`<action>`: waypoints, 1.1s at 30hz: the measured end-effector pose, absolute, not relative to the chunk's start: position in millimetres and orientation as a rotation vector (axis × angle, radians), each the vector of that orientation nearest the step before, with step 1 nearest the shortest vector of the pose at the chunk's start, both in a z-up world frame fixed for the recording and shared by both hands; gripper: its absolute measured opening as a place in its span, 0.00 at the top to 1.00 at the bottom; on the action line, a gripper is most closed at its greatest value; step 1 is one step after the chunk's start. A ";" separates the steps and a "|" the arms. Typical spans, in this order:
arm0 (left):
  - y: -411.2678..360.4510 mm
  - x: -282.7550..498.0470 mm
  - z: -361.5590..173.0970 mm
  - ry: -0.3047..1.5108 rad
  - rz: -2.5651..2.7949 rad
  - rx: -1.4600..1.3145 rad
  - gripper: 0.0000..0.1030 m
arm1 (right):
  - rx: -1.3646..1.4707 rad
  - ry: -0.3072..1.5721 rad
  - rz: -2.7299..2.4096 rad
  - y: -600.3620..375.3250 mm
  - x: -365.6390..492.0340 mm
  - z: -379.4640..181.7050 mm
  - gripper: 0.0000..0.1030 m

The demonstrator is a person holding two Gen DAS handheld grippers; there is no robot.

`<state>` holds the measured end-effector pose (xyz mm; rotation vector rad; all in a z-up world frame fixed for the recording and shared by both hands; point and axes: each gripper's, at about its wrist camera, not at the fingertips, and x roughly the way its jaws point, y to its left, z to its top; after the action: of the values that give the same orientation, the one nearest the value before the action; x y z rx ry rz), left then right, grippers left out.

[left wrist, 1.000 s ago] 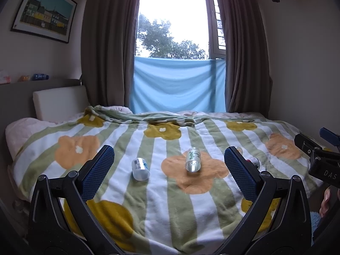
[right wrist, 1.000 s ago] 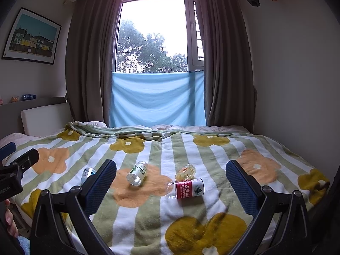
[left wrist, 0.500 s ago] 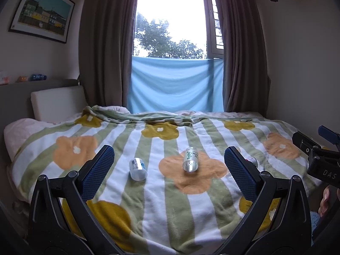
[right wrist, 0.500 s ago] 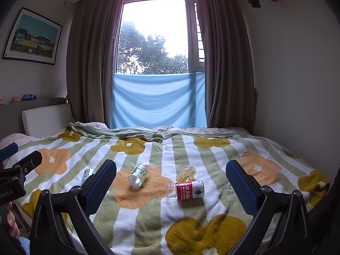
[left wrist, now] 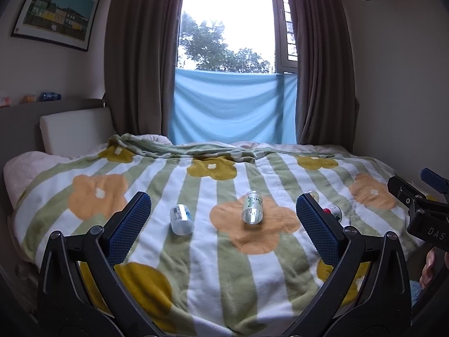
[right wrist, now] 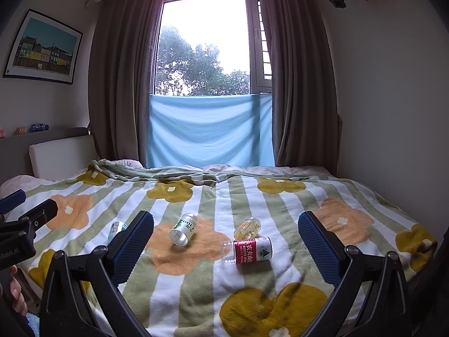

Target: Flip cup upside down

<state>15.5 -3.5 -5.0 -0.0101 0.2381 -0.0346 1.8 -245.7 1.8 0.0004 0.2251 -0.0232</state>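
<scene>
Several clear plastic cups lie on their sides on the flowered blanket [left wrist: 224, 275]. In the left wrist view, a blue-labelled cup [left wrist: 181, 219] and a green-labelled cup [left wrist: 252, 211] lie ahead of my left gripper [left wrist: 221, 200]. It is open and holds nothing. A red-labelled cup [left wrist: 332, 212] is partly hidden behind its right finger. In the right wrist view, the green-labelled cup [right wrist: 183, 229], a yellowish cup [right wrist: 248, 228] and the red-labelled cup [right wrist: 248, 250] lie ahead of my right gripper [right wrist: 226, 217]. That gripper is open too, well short of the cups.
The bed fills the room up to the window with a blue cloth [right wrist: 210, 129] and dark curtains. A white headboard cushion [left wrist: 75, 129] stands at the left. The other gripper's body shows at each view's edge, right [left wrist: 421, 216] and left [right wrist: 22, 230], with a hand below.
Both views have drifted only slightly and the cups lie where they were. Neither gripper has taken hold of anything.
</scene>
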 end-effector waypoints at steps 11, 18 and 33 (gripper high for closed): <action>31.4 98.4 -27.3 0.435 -0.001 -0.040 0.00 | -0.028 0.308 0.036 -238.0 31.9 -21.0 0.00; 61.9 201.0 -64.8 0.625 0.030 -0.086 0.00 | -0.041 0.404 0.149 -221.2 77.3 -55.7 0.00; 108.6 353.6 -173.6 0.949 0.080 -0.185 0.00 | -0.148 0.591 0.396 -166.6 178.6 -146.4 0.00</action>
<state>353.6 108.6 -173.6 -0.1848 0.9492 0.0802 178.6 -166.6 -146.4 -0.1479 0.5913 0.3962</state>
